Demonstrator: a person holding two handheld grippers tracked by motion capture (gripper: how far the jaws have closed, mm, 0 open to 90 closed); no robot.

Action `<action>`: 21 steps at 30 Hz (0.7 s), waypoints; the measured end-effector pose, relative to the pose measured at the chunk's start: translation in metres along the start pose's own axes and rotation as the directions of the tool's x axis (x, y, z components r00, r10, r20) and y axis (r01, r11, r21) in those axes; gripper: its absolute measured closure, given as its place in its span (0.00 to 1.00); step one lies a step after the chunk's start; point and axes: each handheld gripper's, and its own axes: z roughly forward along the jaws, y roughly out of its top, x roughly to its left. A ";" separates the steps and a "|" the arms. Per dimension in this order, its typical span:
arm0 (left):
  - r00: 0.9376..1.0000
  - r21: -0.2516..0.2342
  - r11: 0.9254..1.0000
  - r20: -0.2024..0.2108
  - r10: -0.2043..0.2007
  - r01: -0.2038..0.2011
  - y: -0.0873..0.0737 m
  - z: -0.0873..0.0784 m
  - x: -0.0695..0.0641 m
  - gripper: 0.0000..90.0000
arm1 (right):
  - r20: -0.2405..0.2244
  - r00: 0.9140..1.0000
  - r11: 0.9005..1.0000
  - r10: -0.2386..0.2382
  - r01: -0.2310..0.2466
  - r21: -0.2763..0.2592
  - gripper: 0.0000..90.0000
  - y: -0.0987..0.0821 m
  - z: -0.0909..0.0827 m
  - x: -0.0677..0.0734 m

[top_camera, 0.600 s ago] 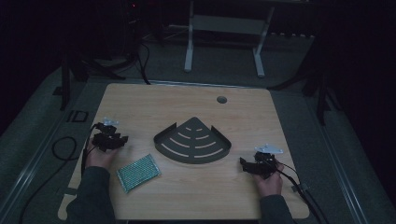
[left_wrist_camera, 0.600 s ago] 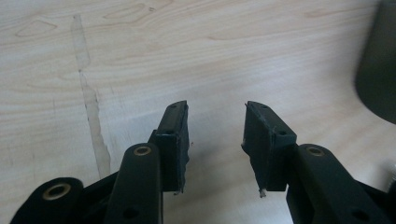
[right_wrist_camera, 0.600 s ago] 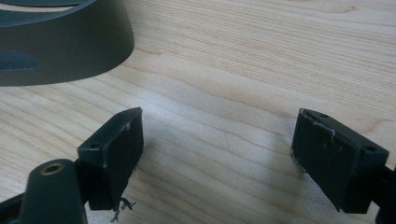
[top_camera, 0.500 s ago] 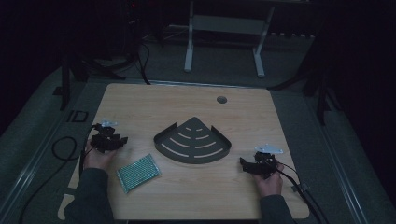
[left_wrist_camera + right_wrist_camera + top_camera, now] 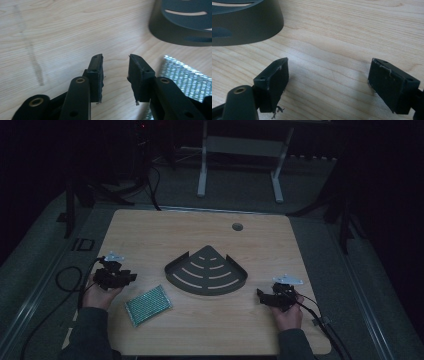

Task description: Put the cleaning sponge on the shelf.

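Note:
A dark grey quarter-round corner shelf (image 5: 206, 270) with curved slots lies in the middle of the wooden table (image 5: 200, 230). A green textured pad (image 5: 148, 305) lies flat to its front left. My left gripper (image 5: 128, 278) rests low at the table's left, jaws pointing right toward the pad, open with nothing between them. In the left gripper view my left gripper (image 5: 115, 58) has bare wood between its jaws, the pad (image 5: 182, 77) to the right and the shelf (image 5: 182, 22) beyond. My right gripper (image 5: 261, 296) sits at the front right, open wide and pointing left; in its own view the right gripper (image 5: 329, 62) faces the shelf wall (image 5: 244, 22).
A round cable hole (image 5: 237, 226) sits near the table's far edge. Cables (image 5: 65, 275) trail off the left side and another cable (image 5: 320, 317) off the front right. A metal stand (image 5: 240, 150) is on the floor behind the table.

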 end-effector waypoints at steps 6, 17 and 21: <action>0.998 0.029 0.999 0.057 0.038 -0.040 0.005 0.001 -0.012 0.81 | 0.000 1.000 1.000 0.000 0.000 0.000 0.18 0.000 0.000 0.000; 0.986 0.113 0.984 0.111 0.123 -0.136 0.014 0.011 -0.032 0.98 | 0.000 1.000 1.000 0.000 0.000 0.000 0.18 0.000 0.000 0.000; 0.982 0.138 0.980 0.141 0.126 -0.145 0.014 0.012 -0.034 0.99 | 0.000 1.000 1.000 0.000 0.000 0.000 0.18 0.000 0.000 0.000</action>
